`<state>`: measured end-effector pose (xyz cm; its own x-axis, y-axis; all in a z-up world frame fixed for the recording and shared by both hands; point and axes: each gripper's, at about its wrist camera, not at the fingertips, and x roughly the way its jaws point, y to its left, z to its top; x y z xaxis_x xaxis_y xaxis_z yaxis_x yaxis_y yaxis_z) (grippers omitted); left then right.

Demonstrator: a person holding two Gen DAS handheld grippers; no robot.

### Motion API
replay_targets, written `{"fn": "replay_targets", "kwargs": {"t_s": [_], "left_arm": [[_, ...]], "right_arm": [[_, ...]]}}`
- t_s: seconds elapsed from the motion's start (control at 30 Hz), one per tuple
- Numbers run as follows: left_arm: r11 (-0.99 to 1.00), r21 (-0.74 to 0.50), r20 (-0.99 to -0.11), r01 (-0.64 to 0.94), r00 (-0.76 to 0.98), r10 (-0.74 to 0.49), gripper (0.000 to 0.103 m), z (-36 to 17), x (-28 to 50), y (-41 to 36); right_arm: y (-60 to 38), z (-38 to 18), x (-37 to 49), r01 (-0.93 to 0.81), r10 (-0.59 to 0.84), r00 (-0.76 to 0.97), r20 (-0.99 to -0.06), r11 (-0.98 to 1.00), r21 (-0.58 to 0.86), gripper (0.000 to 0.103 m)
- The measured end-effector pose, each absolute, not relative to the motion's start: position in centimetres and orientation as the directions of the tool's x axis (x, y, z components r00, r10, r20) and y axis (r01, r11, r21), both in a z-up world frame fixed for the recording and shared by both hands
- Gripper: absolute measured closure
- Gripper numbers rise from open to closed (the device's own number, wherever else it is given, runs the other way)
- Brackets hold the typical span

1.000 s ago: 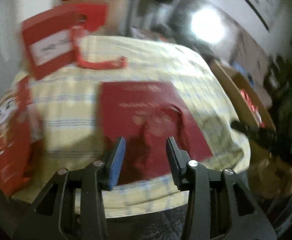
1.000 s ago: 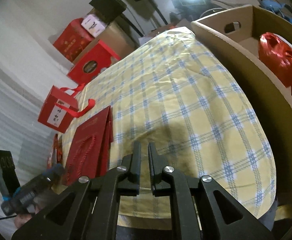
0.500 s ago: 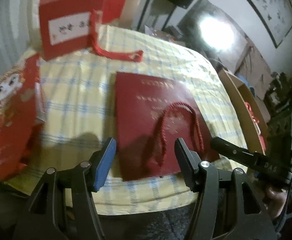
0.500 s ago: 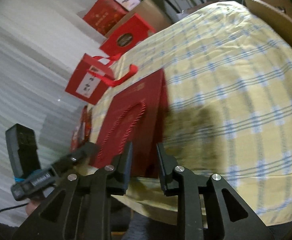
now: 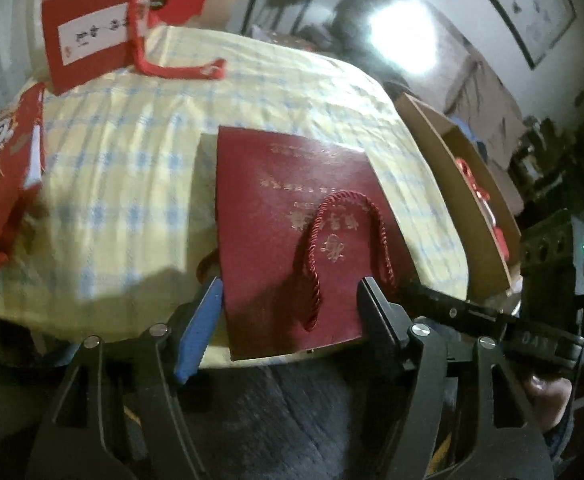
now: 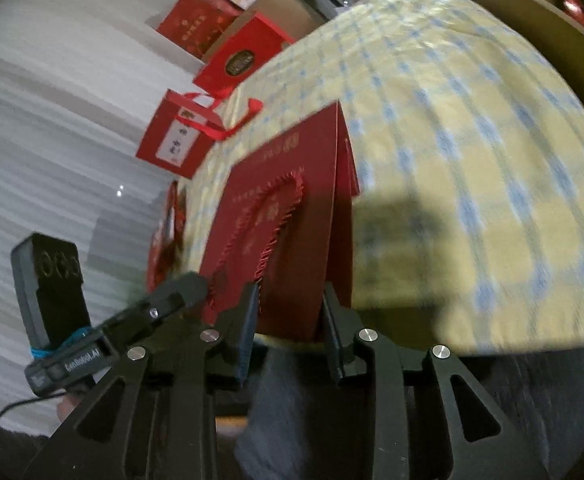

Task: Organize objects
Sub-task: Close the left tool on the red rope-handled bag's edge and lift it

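Flat dark-red paper gift bag (image 5: pixel 292 216) with twisted cord handle, on yellow checked tablecloth (image 5: pixel 132 184): left gripper (image 5: pixel 288 308) and right gripper (image 6: pixel 288 312), jaws just been opening, both straddle its near edge ungripped; pickup underway, next closing squarely on the edge

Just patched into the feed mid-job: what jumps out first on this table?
The dark red gift bag lying flat at the near edge of the yellow checked tablecloth, its rope handle on top. Both claws sit open at that edge: the left claw spans the bag's width, the right claw frames its right side, both having just been opening. Behind, a brighter red bag with a white label stands at the far left corner.
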<state>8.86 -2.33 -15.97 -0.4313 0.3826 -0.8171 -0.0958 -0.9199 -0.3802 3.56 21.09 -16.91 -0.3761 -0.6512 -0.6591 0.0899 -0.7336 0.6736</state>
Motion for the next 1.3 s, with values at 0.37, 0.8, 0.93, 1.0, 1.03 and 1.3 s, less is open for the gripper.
{"fn": "replay_targets", "kwargs": {"t_s": [0.37, 0.8, 0.93, 1.0, 1.03, 1.3], "left_arm": [[-0.897, -0.415, -0.815, -0.154, -0.376, 0.442, 0.038, -16.5, 13.4, 0.9], [-0.796, -0.604, -0.747, 0.018, -0.360, 0.559, 0.028, -19.2, 12.0, -4.6], [-0.775, -0.631, -0.731, -0.031, -0.310, 0.608, 0.028, -20.6, 11.5, -2.9], [-0.761, -0.648, -0.721, -0.038, -0.292, 0.629, 0.028, -21.3, 11.4, -2.5], [-0.758, -0.650, -0.720, -0.044, -0.282, 0.634, 0.028, -21.8, 11.3, -2.3], [-0.770, -0.633, -0.724, -0.074, -0.295, 0.624, 0.027, -21.9, 11.1, -1.1]], "right_arm": [[24.4, -18.1, 10.0, 0.023, -0.634, -0.405, -0.658, -0.727, 0.686, 0.072], [27.4, -20.3, 9.3, -0.059, -0.732, -0.444, -0.516, -0.551, 0.832, 0.039], [26.2, -21.6, 8.5, -0.054, -0.733, -0.418, -0.536, -0.569, 0.820, 0.039], [26.0, -22.2, 8.6, -0.061, -0.744, -0.404, -0.533, -0.559, 0.827, 0.039], [26.0, -22.5, 8.6, -0.065, -0.744, -0.401, -0.535, -0.559, 0.827, 0.039], [25.9, -23.0, 8.9, -0.034, -0.752, -0.389, -0.532, -0.565, 0.824, 0.055]]}}
